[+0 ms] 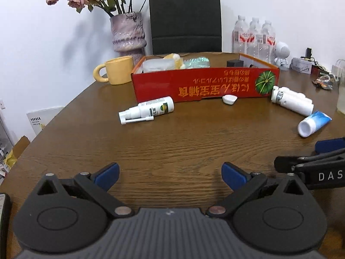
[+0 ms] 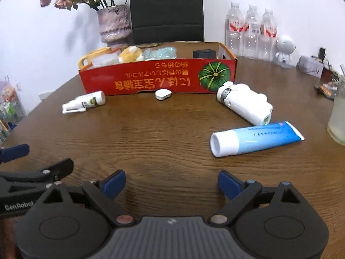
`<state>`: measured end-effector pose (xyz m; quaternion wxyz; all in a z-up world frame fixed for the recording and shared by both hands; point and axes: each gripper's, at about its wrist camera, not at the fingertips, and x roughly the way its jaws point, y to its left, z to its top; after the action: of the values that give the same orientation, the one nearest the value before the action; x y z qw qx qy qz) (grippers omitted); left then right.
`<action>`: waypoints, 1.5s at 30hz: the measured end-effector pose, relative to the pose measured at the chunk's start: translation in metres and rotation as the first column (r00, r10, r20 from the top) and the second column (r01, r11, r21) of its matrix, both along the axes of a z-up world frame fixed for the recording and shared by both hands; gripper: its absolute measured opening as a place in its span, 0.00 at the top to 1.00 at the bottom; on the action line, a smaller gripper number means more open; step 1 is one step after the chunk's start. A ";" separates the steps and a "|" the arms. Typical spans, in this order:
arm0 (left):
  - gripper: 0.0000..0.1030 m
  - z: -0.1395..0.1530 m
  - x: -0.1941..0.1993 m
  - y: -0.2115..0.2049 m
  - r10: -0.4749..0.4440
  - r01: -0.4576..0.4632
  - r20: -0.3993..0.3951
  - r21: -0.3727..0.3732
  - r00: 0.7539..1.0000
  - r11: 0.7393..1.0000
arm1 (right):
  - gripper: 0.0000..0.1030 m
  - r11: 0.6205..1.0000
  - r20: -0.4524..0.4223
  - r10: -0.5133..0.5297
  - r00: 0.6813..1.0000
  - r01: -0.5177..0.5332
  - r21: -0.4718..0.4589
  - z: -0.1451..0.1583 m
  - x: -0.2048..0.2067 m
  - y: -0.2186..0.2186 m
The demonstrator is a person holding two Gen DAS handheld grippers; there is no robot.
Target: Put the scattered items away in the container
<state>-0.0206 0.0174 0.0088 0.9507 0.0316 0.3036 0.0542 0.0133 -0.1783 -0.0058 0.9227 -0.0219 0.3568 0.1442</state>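
Note:
A red cardboard box [image 1: 204, 84] [image 2: 157, 77] stands at the far middle of the wooden table, with several items inside. In front of it lie a white spray bottle [image 1: 148, 110] [image 2: 86, 103], a small white case [image 1: 229, 98] [image 2: 163, 94], a white bottle-shaped device [image 1: 291, 100] [image 2: 245, 103] and a blue-and-white tube [image 1: 313, 124] [image 2: 254, 138]. My left gripper [image 1: 170, 173] is open and empty over the near table. My right gripper [image 2: 171, 182] is open and empty, with the tube just ahead to its right.
A yellow mug [image 1: 116, 70] and a vase of dried roses [image 1: 128, 34] stand left of the box. A black bag [image 1: 185, 19] is behind it. Water bottles [image 2: 251, 32], a white robot figure [image 2: 284, 50], a glass [image 2: 338, 116] and clutter sit at right.

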 end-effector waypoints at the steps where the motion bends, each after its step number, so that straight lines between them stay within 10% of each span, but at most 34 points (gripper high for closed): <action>1: 0.00 -0.002 0.002 0.002 -0.004 0.004 -0.016 -0.017 1.000 1.000 | 0.07 1.000 0.012 -0.003 1.000 0.004 -0.019 -0.002 0.000 0.002; 45: 0.00 -0.009 0.019 0.005 -0.046 0.039 -0.080 -0.088 0.996 0.995 | 0.00 0.999 0.043 -0.046 0.998 0.047 -0.024 -0.008 0.000 -0.006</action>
<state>-0.0016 0.0228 -0.0003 0.9390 -0.0008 0.3435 0.0194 0.0135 -0.1838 -0.0136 0.9329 -0.0282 0.3393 0.1176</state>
